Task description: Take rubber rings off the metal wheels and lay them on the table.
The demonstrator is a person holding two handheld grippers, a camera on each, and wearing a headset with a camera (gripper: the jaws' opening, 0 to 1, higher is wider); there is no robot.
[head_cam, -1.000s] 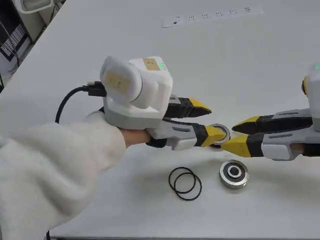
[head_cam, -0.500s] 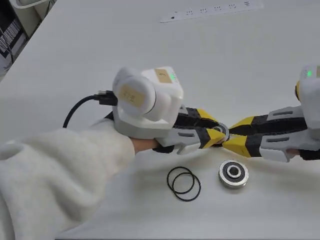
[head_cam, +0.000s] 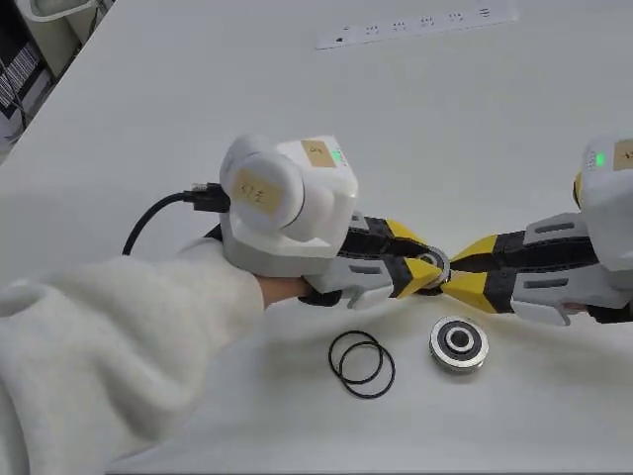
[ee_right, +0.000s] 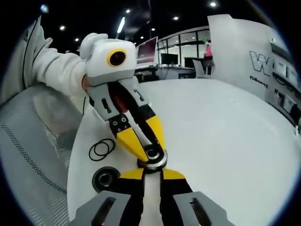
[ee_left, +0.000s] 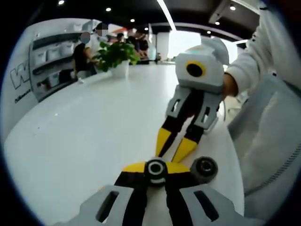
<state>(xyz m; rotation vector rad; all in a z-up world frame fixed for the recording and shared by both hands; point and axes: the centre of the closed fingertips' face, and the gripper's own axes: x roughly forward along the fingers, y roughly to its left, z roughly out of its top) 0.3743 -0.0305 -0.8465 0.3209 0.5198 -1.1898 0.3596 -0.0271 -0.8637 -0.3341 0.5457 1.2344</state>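
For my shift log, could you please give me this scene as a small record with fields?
left gripper: jaws shut on a metal wheel
right gripper: jaws closed on the same wheel's rim from the opposite side
loose wheel: lying flat on the table, nearer the person than the grippers
rubber rings: two, overlapping, flat on the table, left of the loose wheel in the head view
power strip: at the table's far side

Open office: monitors [ee_right: 146,49], potted plant [ee_left: 113,55], shelving [ee_left: 51,56], ceiling downlights [ee_right: 128,10].
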